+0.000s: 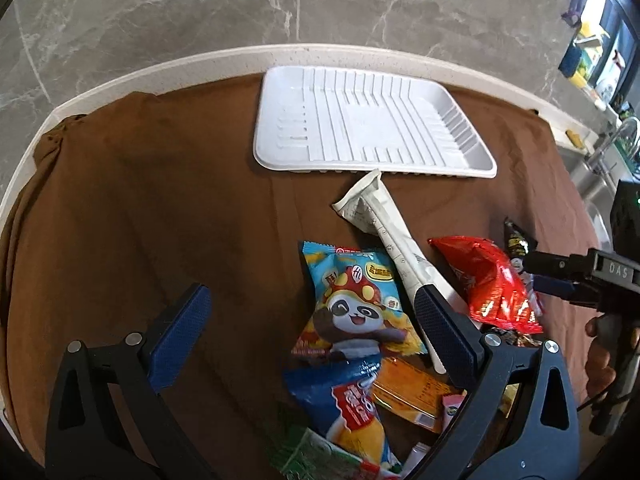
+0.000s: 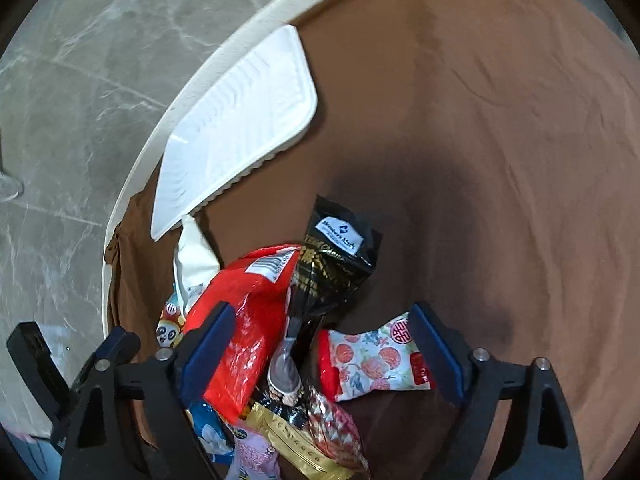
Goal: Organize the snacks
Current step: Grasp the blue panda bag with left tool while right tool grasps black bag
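Observation:
A pile of snack packets lies on the brown cloth. In the left wrist view my left gripper (image 1: 312, 300) is open above a blue panda packet (image 1: 356, 304), with a long white packet (image 1: 384, 224) and a red packet (image 1: 492, 280) to its right. An empty white tray (image 1: 280, 120) sits beyond the pile. In the right wrist view my right gripper (image 2: 320, 324) is open over the red packet (image 2: 240, 320), a black packet (image 2: 332, 264) and a small red-and-white floral packet (image 2: 372, 356). The tray (image 2: 240, 120) lies at upper left.
The round table has a cream rim (image 1: 160, 68) and a brown cloth (image 1: 140, 200). Grey marble floor (image 1: 160, 8) lies beyond. A sink and tap (image 1: 616, 140) stand at far right. More packets, gold (image 2: 296, 444) and pink (image 2: 256, 460), lie under the right gripper.

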Motion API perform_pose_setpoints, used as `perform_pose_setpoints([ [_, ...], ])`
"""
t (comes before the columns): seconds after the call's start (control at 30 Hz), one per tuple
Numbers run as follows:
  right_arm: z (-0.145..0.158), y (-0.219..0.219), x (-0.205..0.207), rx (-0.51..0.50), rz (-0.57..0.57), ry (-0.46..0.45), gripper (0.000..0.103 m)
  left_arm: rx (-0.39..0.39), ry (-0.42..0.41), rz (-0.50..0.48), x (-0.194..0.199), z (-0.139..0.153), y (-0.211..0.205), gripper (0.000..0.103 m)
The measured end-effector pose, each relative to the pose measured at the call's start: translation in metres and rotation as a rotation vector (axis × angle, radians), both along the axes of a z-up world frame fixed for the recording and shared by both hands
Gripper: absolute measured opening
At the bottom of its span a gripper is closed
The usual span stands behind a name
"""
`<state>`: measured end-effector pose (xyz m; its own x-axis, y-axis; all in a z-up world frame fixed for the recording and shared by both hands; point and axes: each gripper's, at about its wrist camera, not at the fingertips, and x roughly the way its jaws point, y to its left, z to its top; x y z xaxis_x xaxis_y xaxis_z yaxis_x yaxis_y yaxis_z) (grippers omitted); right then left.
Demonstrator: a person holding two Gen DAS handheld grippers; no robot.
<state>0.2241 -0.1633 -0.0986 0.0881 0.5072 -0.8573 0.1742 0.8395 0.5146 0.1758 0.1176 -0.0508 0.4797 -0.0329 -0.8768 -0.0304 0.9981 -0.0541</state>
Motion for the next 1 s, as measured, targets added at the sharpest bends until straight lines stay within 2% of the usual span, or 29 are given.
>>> perform_pose_setpoints([
  [0.17, -0.002, 0.0, 0.004, -0.026, -0.021, 0.023, 0.075, 0.013, 0.027, -0.032, 0.013, -0.015, -0.004, 0.1],
  [0.23, -0.003, 0.002, 0.006, -0.036, -0.014, 0.027, 0.061, 0.006, 0.04, -0.04, 0.019, -0.021, -0.005, 0.098],
  [0.37, -0.004, 0.009, 0.008, -0.057, 0.026, 0.027, 0.044, -0.004, 0.079, -0.065, 0.028, -0.035, -0.01, 0.086],
  [0.5, -0.004, 0.016, 0.009, -0.066, 0.047, 0.025, 0.038, -0.041, 0.136, -0.07, 0.035, -0.054, -0.009, 0.074],
  [0.63, -0.003, 0.02, 0.01, -0.062, 0.057, 0.021, 0.034, -0.148, 0.15, -0.057, 0.04, -0.065, -0.002, 0.065],
  [0.73, -0.004, 0.02, 0.011, -0.05, 0.064, 0.02, 0.033, -0.23, 0.151, -0.075, 0.04, -0.069, 0.0, 0.046],
  [0.77, -0.004, 0.021, 0.012, -0.043, 0.063, 0.022, 0.033, -0.241, 0.15, -0.086, 0.041, -0.069, -0.001, 0.038],
  [0.87, -0.007, 0.016, 0.014, 0.001, 0.041, 0.041, 0.033, -0.225, 0.147, -0.111, 0.043, -0.07, -0.008, 0.035],
  [1.0, -0.006, 0.005, 0.011, 0.036, 0.01, 0.055, 0.032, -0.25, 0.141, -0.125, 0.043, -0.066, -0.012, 0.027],
])
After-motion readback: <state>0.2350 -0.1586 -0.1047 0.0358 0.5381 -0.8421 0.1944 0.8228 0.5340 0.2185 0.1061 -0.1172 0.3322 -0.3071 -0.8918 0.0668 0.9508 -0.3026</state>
